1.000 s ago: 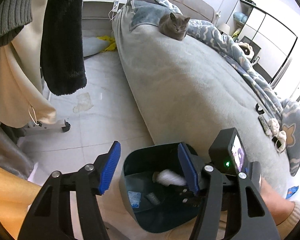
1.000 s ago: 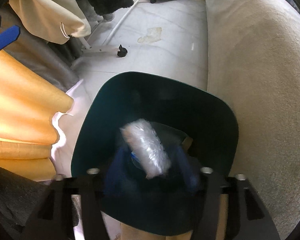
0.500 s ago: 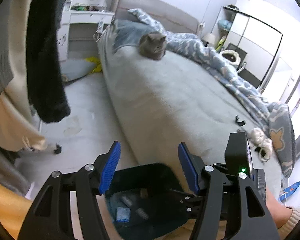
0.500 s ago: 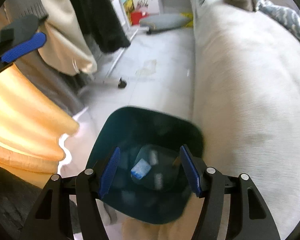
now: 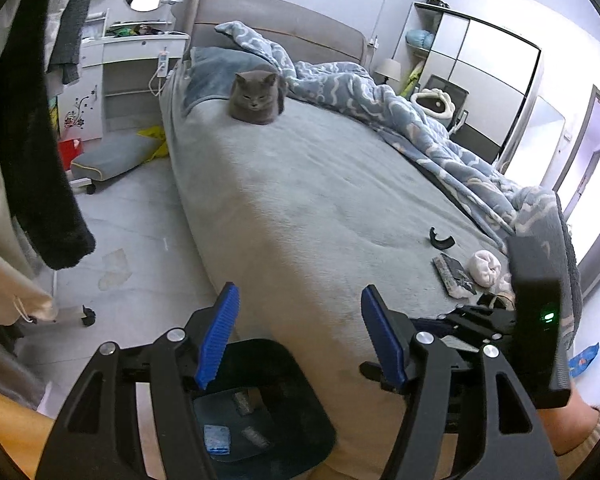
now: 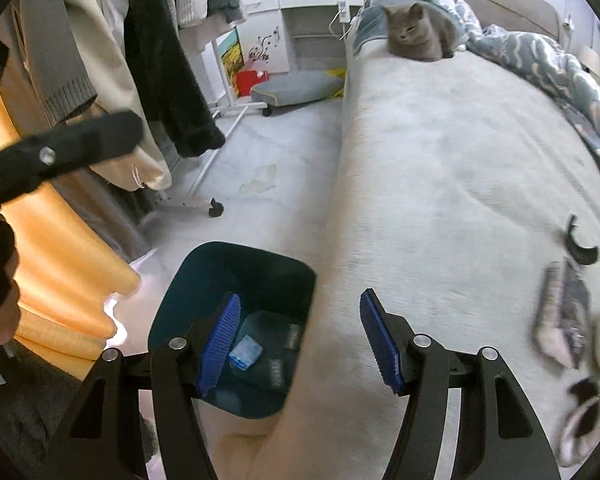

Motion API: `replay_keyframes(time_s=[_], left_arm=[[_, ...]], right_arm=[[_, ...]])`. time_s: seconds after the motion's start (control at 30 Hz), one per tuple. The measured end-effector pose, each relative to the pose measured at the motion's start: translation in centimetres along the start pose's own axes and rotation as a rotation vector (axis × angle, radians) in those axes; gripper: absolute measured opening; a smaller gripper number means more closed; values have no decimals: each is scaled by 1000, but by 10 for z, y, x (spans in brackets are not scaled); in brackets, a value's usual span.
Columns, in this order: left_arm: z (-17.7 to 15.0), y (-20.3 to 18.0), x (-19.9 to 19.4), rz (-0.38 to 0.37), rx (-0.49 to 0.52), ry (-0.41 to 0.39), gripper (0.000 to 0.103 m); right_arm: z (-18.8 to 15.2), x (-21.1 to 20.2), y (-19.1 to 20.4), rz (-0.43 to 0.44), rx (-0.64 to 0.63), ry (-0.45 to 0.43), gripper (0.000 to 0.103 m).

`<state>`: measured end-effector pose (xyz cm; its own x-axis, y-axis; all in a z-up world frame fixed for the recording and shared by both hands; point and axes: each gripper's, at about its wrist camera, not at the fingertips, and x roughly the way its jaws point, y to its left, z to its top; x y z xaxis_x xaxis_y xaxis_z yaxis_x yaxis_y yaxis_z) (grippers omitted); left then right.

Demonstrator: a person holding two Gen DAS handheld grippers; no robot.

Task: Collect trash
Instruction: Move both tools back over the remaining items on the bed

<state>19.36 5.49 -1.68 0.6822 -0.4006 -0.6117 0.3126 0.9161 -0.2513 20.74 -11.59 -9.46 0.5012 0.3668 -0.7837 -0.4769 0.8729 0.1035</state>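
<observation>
A dark teal trash bin (image 6: 204, 280) stands on the floor beside the bed; it also shows in the left wrist view (image 5: 300, 412). A blue wrapper (image 6: 245, 353) and small scraps lie in it. My right gripper (image 6: 298, 340) is open and empty, above the bin's right rim and the bed's edge. My left gripper (image 5: 298, 336) is open and empty above the bin and the bed's side. On the bed's near right lie a dark wrapper (image 5: 454, 276), a curved black piece (image 5: 440, 240) and a white wad (image 5: 485, 266). A flat scrap (image 5: 114, 268) lies on the floor.
A grey cat (image 5: 257, 98) sits on the grey bed (image 5: 320, 184) beside a blue duvet (image 5: 400, 108). Hanging clothes (image 6: 156, 60) on a wheeled rack stand to the left. A grey cushion (image 6: 298, 87) lies on the floor by a white desk. Orange fabric (image 6: 56, 264) is near left.
My right gripper opened and let a clear crumpled wrapper go into the bin, then rose and swung right. Both cameras tilted up from the bin toward the bed.
</observation>
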Motion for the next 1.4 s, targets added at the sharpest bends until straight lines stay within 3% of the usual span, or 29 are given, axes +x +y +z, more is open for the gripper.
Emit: replay_keyframes(time_s=[0.23,0.6,0.97,1.17,1.4], left_arm=[[2,-26,13,-15,26,13,70],[-5,-77,36,-70,84,58,72],[-15,-138,53,-143,157,94,73],[-26,-175,64,-183,201,122,73],[-32,-207,76,-206,247,134,73]], right_arm=[[-10,-37,-30,-52,21,-71,63],[-40,-76,-93,-140,102,-113,63],[-66,-125,-153,-291,123,-196,69],[-84,-139,-193,-306,205,-211,69],[-97,-150,-212,-298,227,-220,73]])
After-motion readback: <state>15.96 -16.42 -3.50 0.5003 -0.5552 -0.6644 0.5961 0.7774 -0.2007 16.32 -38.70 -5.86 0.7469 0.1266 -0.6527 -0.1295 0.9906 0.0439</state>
